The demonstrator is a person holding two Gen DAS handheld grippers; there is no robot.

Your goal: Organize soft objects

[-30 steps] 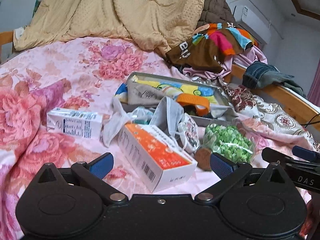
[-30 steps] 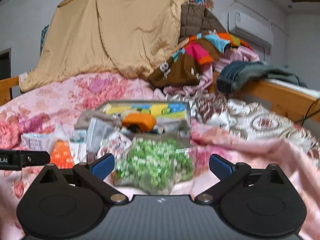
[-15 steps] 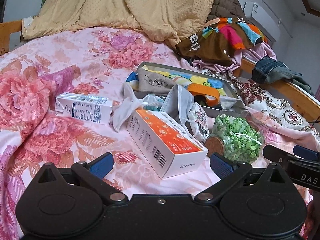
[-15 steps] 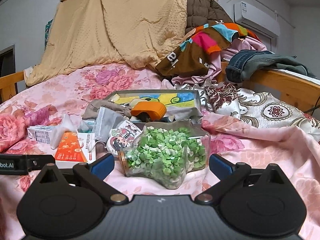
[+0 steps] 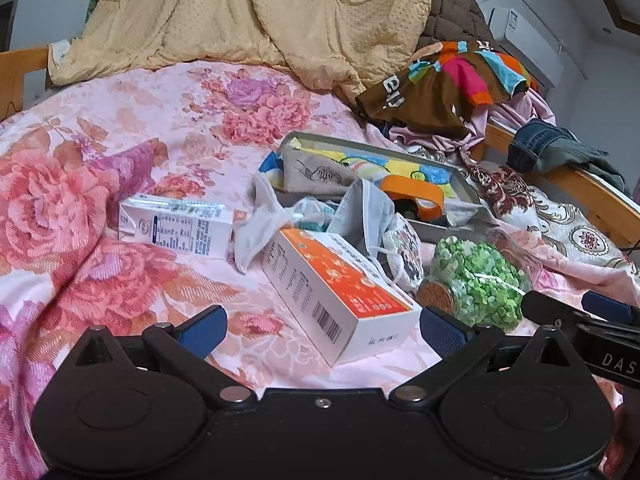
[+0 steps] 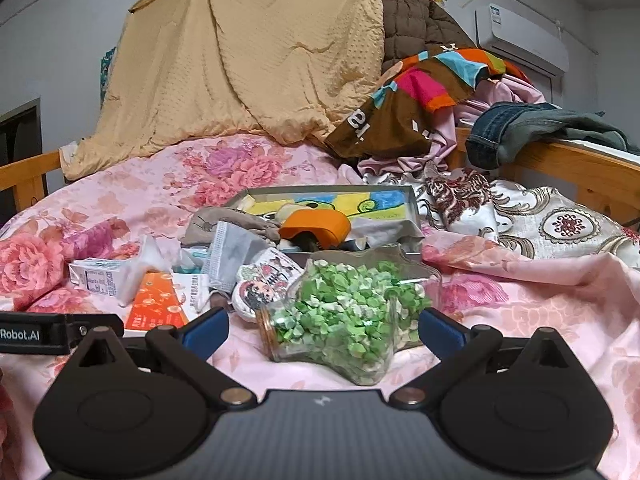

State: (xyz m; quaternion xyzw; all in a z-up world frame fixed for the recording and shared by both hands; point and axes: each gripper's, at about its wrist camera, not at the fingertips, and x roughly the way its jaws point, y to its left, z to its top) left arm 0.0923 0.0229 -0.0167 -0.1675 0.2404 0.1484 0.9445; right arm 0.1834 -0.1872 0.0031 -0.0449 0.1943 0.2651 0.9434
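Each handheld tool is a matte black plastic body with two round domed discs, triangular cut-outs, silver pivot rivets and blue-padded fingers, the left gripper [image 5: 323,330] showing a small centre screw, the right gripper [image 6: 323,329] a ribbed grey centre panel.

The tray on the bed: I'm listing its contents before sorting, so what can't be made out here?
- Tray floor, both views: covered by the orange tape dispenser and grey pouch.
- Box text, left wrist view: too small.
- Items beneath the face mask: hidden by it.
- Milk carton, right wrist view: partly behind white plastic.
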